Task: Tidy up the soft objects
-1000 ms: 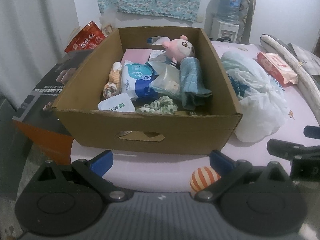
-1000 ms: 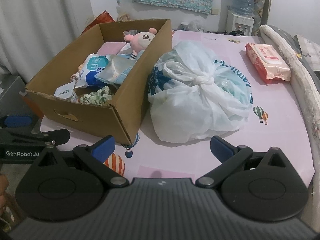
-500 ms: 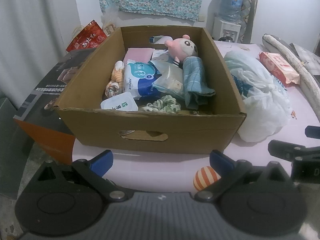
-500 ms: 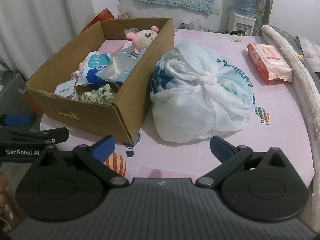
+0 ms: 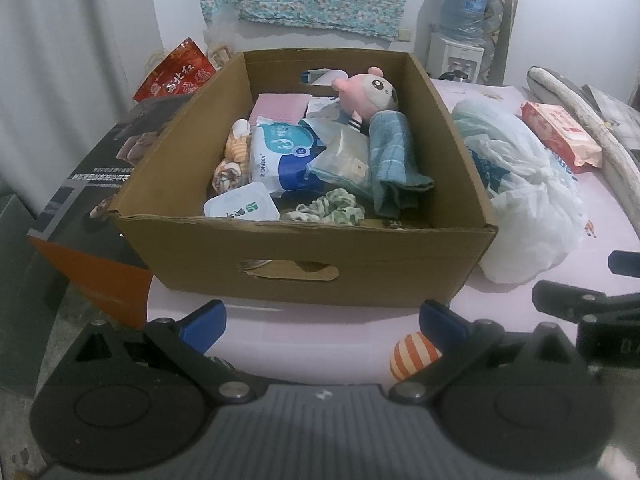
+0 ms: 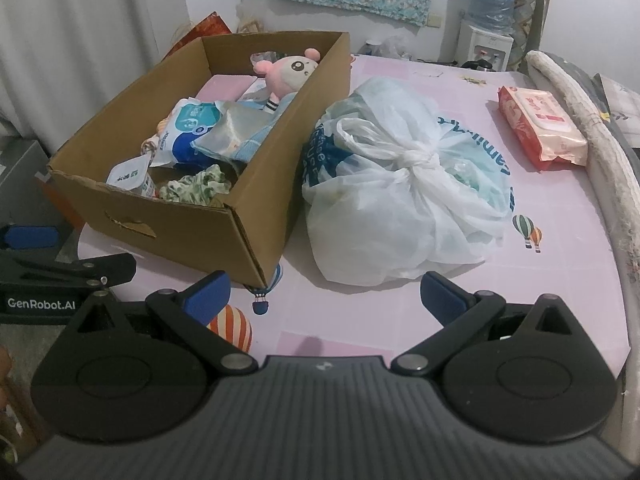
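Note:
An open cardboard box [image 5: 320,248] [image 6: 192,236] stands on the pink table. It holds a pink plush doll [image 5: 372,92] [image 6: 286,70], a blue folded cloth [image 5: 390,160], a blue-white tissue pack [image 5: 280,156], a green scrunchie [image 5: 332,210] [image 6: 196,186] and other soft items. A knotted white plastic bag [image 6: 404,204] [image 5: 520,200] lies right of the box. An orange-striped ball [image 5: 414,360] [image 6: 232,328] lies at the table's near edge. My left gripper [image 5: 322,320] is open and empty in front of the box. My right gripper [image 6: 324,292] is open and empty in front of the bag.
A red wet-wipes pack [image 6: 540,128] lies at the far right beside a rolled mat [image 6: 592,152]. A water dispenser [image 6: 486,24] stands at the back. A red bag [image 5: 176,76] and a dark printed carton [image 5: 92,184] sit left of the box.
Both grippers have drifted slightly; the box and bag sit a little differently in each view. Both stay open and empty.

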`<state>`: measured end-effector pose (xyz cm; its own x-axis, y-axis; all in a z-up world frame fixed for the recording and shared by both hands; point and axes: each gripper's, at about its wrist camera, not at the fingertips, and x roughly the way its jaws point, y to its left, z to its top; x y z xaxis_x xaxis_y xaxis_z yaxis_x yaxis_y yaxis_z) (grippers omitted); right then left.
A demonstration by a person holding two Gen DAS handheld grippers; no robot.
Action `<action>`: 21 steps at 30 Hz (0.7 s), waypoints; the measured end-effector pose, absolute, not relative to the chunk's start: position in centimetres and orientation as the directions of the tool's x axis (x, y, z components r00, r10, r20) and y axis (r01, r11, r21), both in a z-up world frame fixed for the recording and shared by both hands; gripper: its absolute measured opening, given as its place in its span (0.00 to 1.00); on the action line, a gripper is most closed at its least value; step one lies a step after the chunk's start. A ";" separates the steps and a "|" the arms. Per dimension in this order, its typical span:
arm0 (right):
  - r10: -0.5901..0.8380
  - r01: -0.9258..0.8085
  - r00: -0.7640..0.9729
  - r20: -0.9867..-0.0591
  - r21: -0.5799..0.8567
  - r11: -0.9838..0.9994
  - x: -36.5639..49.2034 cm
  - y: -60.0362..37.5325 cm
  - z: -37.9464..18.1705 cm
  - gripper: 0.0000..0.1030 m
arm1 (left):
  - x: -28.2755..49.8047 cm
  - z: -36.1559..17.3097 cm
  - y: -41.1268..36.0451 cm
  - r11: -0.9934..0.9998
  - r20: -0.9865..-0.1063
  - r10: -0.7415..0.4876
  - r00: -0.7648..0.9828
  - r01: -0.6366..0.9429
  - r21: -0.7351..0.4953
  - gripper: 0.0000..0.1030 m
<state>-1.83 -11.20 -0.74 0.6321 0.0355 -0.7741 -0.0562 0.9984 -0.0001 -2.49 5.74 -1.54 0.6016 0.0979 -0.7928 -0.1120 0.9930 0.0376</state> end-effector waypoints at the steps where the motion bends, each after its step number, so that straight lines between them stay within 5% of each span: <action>1: 0.037 -0.057 0.632 -0.774 0.001 0.998 -1.8 -11.2 -0.7 0.99 | -2.5 -1.5 5.8 0.993 -0.793 0.099 0.601 -0.114 0.038 1.00; 21: 0.037 -0.068 0.645 -0.763 -0.009 0.998 -0.9 -11.0 0.0 0.99 | -1.9 -0.9 6.0 0.993 -0.784 0.103 0.613 -0.115 0.041 1.00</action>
